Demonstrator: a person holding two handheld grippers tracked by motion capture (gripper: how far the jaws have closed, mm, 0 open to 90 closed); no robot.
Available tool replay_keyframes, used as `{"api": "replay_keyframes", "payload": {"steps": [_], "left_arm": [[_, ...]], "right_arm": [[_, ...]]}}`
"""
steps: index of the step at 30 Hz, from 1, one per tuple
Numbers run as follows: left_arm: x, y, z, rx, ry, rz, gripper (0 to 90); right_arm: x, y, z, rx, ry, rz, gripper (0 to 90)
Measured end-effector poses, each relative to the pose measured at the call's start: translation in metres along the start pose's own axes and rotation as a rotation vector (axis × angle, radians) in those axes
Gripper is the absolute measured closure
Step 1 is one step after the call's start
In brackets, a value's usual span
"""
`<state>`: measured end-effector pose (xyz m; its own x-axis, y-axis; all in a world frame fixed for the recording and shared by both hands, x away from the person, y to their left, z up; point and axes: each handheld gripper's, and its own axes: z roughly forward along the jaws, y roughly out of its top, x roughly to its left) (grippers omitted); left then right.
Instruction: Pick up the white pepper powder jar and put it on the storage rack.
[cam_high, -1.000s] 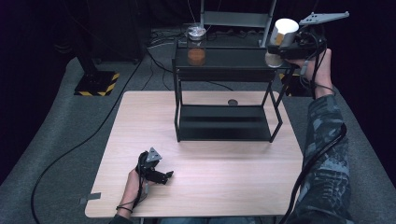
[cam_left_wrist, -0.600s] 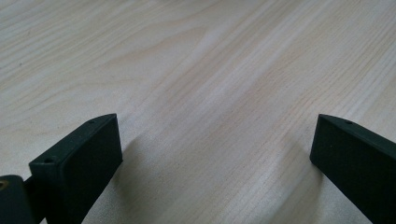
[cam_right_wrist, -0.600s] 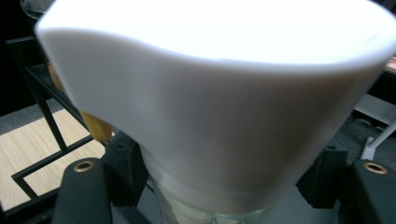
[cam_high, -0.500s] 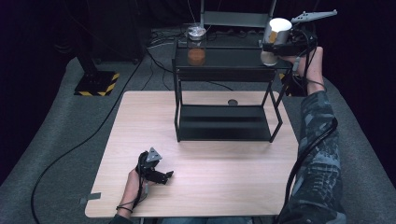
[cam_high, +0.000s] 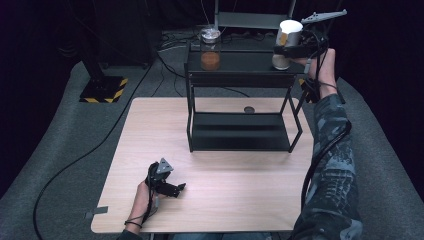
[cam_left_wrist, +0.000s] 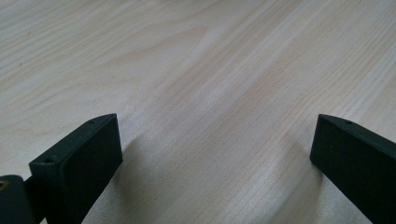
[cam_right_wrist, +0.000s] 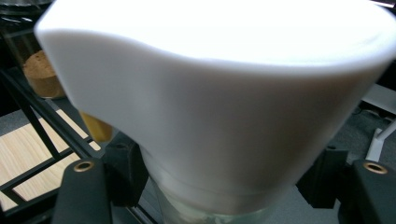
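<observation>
- While the left gripper (cam_high: 176, 188) rested on the wooden table (cam_high: 240, 200) near its front edge, its jaws stood wide apart with bare wood between them in the left gripper view.
- The right gripper (cam_high: 286, 49) was clamped on a jar with a white lid (cam_high: 289, 36), its jaws pressing the sides just under the lid in the right gripper view.
- The jar stood upright, long axis vertical, lid pointing up, at the right end of the top shelf of the black rack (cam_high: 240, 80); whether its base touched the shelf could not be told.
- A second jar holding orange-brown powder (cam_high: 210, 50) stood upright on the same shelf, well apart to the left.
- A small dark round object (cam_high: 249, 109) lay on the table behind the rack's lower shelf.
</observation>
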<state>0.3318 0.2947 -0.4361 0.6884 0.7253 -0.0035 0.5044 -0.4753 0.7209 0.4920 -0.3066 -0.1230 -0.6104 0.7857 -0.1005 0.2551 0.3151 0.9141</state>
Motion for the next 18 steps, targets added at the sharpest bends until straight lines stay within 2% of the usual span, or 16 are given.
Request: {"api": "replay_keyframes", "payload": {"steps": [6,7,12,18], "left_arm": [[0.0,0.0,0.0,0.0,0.0,0.0,1.5],[0.0,0.0,0.0,0.0,0.0,-0.001,1.5],[0.0,0.0,0.0,0.0,0.0,-0.001,1.6],[0.0,0.0,0.0,0.0,0.001,-0.001,1.6]], "right_arm": [[-0.001,0.001,0.008,0.024,-0.004,0.023,29.9],[-0.003,0.001,0.009,0.021,0.001,0.051,29.9],[-0.006,0.002,0.011,0.027,0.007,0.089,29.9],[-0.008,-0.001,0.011,0.019,0.024,0.064,29.9]]}}
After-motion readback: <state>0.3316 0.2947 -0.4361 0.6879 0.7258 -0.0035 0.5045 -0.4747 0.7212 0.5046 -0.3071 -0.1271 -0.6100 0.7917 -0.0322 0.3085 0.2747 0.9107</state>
